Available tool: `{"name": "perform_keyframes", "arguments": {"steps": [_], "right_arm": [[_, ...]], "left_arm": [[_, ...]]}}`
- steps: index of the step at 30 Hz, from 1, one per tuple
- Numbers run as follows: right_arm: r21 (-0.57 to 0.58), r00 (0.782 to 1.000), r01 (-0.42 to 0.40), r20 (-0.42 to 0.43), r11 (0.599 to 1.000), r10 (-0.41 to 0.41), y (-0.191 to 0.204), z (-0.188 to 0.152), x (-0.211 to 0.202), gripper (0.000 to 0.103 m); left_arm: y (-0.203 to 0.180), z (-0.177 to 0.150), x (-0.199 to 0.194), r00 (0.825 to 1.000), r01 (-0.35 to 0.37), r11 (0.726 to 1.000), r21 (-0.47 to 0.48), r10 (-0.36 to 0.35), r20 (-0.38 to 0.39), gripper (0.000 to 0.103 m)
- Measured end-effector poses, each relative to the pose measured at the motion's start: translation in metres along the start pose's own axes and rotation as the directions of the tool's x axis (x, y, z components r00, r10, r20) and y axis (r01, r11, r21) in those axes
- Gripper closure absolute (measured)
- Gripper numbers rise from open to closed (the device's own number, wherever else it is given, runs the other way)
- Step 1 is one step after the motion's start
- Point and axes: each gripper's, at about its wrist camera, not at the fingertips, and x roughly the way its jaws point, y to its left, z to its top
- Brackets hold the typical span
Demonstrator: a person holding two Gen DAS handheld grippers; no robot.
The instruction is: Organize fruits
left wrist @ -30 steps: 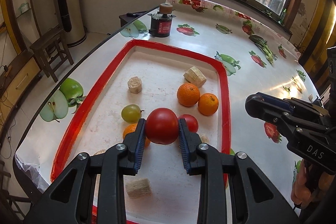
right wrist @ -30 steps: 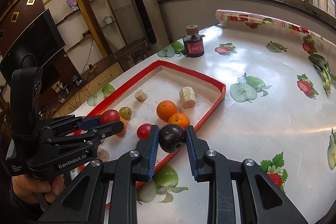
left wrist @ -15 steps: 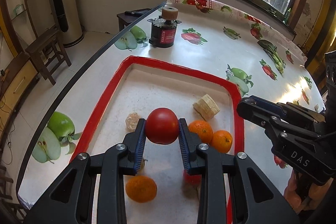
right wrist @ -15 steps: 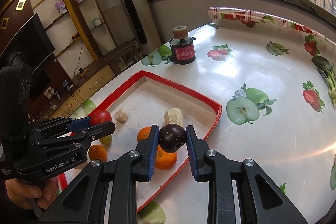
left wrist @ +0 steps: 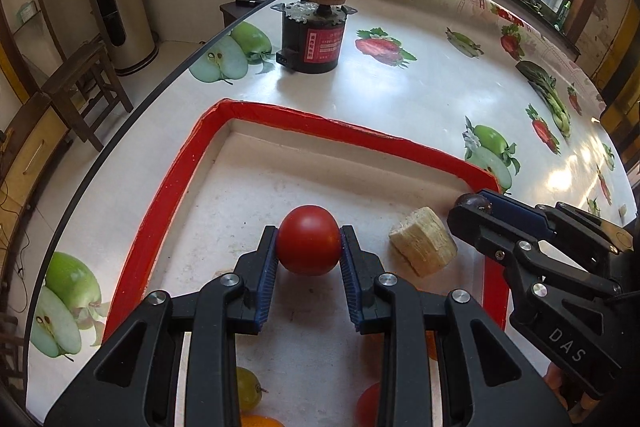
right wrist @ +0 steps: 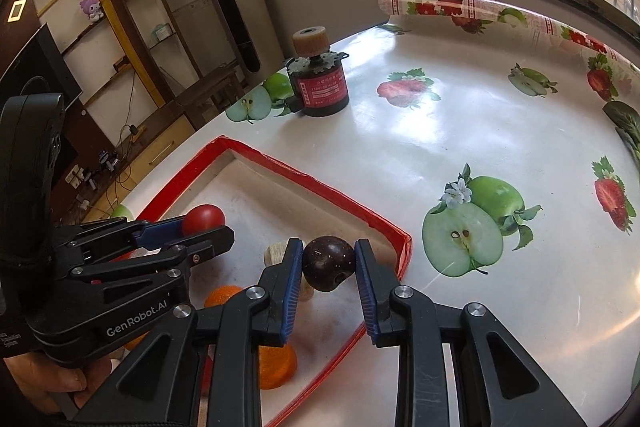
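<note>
Clamping a red tomato [left wrist: 309, 239] across its widest part between the blue ribbed pads [left wrist: 267, 279] of the left gripper [left wrist: 308, 247], presumably so that the round skin cannot roll out sideways. Pinching a dark purple fruit [right wrist: 329, 263] likewise between the pads [right wrist: 291, 287] of the right gripper [right wrist: 329, 259], fingers drawn in tight on either flank, stem dimple turned to the lower right. Carrying both fruits clear of the floor of the red-rimmed tray [left wrist: 168, 187], tomato over the bare far end, dark fruit just inside the right-hand rim near the far corner, probably heading for open ground apart from the other produce. Tilting both tools steeply downward, as suits a set-down. Leaving a pale cut chunk [left wrist: 423, 241] resting on the tray floor between the two grippers, close enough to be nudged on lowering. Keeping oranges [right wrist: 276, 363], a green grape [left wrist: 248, 389] and another red fruit [left wrist: 370, 403] grouped at the near end, partly hidden beneath the fingers. Standing well beyond the tray, on the fruit-printed tablecloth [right wrist: 500, 131], a small black motor [left wrist: 314, 41] with a tan wheel on top, playing no evident part in the sorting.
</note>
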Motion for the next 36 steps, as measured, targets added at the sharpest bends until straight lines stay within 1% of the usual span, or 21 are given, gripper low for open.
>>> {"name": "perform_keyframes", "arguments": {"steps": [4,11,12,13,14,15,16,17,25,30,32,34,36], "right_arm": [[0.002,1.000,-0.006,-0.001,1.000,0.006,-0.003,-0.003,0.003,0.075],[-0.004,1.000,-0.014,-0.001,1.000,0.014,-0.002,-0.003,0.002,0.074],[-0.004,1.000,-0.016,0.003,1.000,0.016,-0.003,-0.003,0.000,0.072],[-0.006,1.000,-0.009,0.010,1.000,0.009,-0.003,-0.003,-0.003,0.066],[-0.010,1.000,-0.008,0.019,1.000,0.008,-0.003,-0.003,-0.005,0.063],[-0.012,1.000,-0.015,0.025,1.000,0.015,-0.003,-0.004,-0.008,0.060],[-0.013,0.999,-0.021,0.028,1.000,0.022,-0.004,-0.004,-0.010,0.057],[-0.014,0.999,-0.026,0.030,1.000,0.026,-0.004,-0.004,-0.011,0.056],[-0.046,0.997,-0.055,0.042,0.997,0.057,-0.002,-0.011,-0.028,0.055],[-0.120,0.996,-0.070,0.042,0.990,0.075,0.004,-0.025,-0.041,0.052],[-0.152,0.995,-0.083,0.040,0.985,0.090,0.007,-0.031,-0.047,0.051],[-0.184,0.994,-0.093,0.039,0.979,0.102,0.011,-0.036,-0.053,0.048],[-0.224,0.993,-0.102,0.040,0.969,0.114,0.016,-0.043,-0.060,0.045]], "left_arm": [[-0.001,-0.001,0.003,1.000,-0.003,1.000,0.002,0.003,-0.003,0.075],[-0.001,-0.002,0.001,0.999,-0.034,0.999,-0.007,0.034,-0.004,0.075],[0.000,-0.004,0.000,0.999,-0.043,0.999,-0.007,0.043,-0.004,0.075],[0.000,-0.005,-0.002,0.999,-0.046,0.999,-0.006,0.046,-0.001,0.072],[0.001,-0.007,-0.006,0.999,-0.046,0.999,-0.006,0.046,0.006,0.068],[0.001,-0.009,-0.010,0.999,-0.051,0.999,-0.006,0.051,0.014,0.057],[0.002,-0.011,-0.014,0.998,-0.057,0.998,-0.008,0.057,0.026,0.050],[0.003,-0.012,-0.019,0.997,-0.058,0.998,-0.012,0.059,0.040,0.049],[0.004,-0.033,-0.052,0.996,-0.047,0.999,-0.002,0.047,0.082,0.049],[0.008,-0.055,-0.078,0.993,-0.033,0.999,-0.003,0.034,0.117,0.048],[0.009,-0.065,-0.088,0.991,-0.031,1.000,-0.004,0.031,0.133,0.045],[0.010,-0.074,-0.098,0.988,-0.038,0.999,-0.005,0.038,0.151,0.042],[0.010,-0.082,-0.106,0.985,-0.041,0.999,-0.004,0.041,0.165,0.041]]}}
